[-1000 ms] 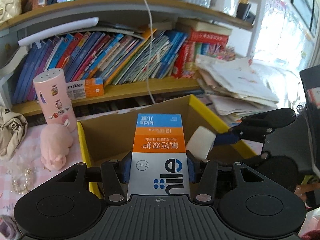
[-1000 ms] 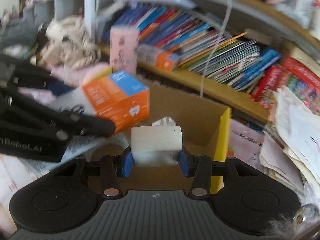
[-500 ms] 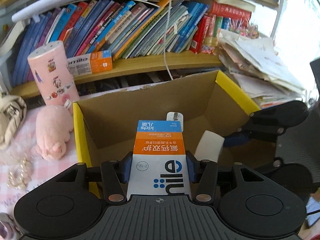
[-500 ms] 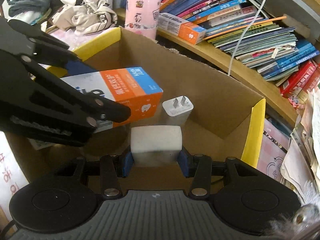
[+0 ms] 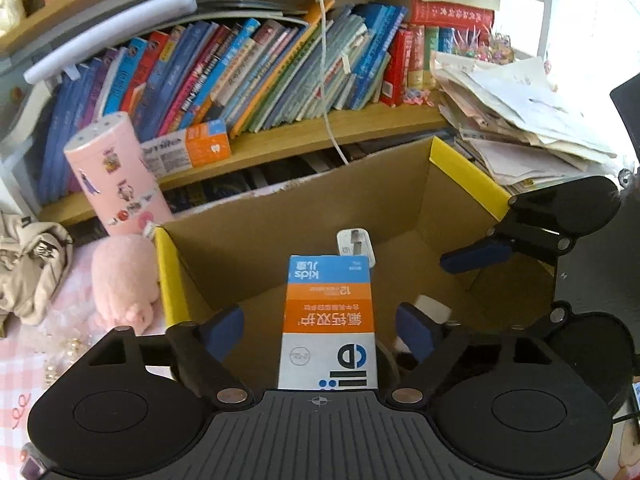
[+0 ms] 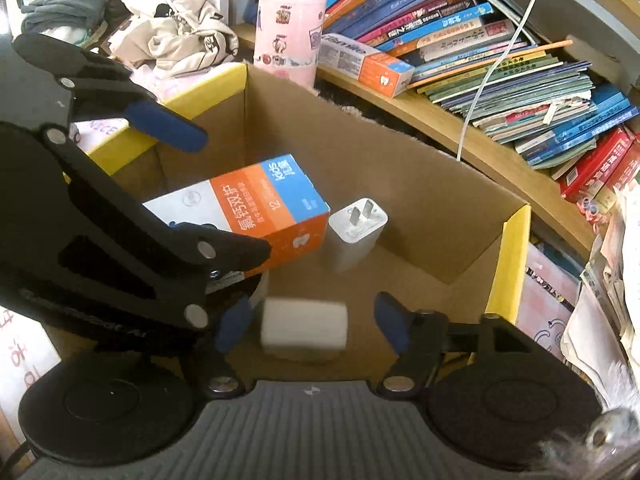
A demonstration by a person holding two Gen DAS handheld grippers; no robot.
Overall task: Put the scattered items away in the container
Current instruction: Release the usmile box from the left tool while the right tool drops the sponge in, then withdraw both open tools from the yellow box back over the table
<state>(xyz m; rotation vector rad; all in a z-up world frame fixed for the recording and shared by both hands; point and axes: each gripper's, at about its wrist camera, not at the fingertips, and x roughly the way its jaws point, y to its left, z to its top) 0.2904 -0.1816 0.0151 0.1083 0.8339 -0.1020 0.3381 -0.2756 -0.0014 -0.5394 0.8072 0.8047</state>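
Note:
The cardboard box (image 5: 304, 216) with yellow flaps is the container; it also shows in the right wrist view (image 6: 420, 200). My left gripper (image 5: 320, 328) is open inside it, and the blue, orange and white toothpaste box (image 5: 330, 320) lies free between its fingers, also visible in the right wrist view (image 6: 260, 208). My right gripper (image 6: 312, 322) is open over the box, with a blurred white block (image 6: 304, 330) loose between its fingers. A white plug charger (image 6: 356, 228) stands in the box, also seen in the left wrist view (image 5: 355, 244).
A pink sticker-covered canister (image 5: 116, 172) and a pink plush pig (image 5: 120, 276) sit left of the box. A shelf of books (image 5: 260, 72) with another toothpaste box (image 5: 188, 150) is behind. Stacked papers (image 5: 516, 120) lie at right. Crumpled clothes (image 6: 172, 32) lie at far left.
Both grippers have opened inside the box. The toothpaste box and the white block have been let go; the block is blurred as it drops.

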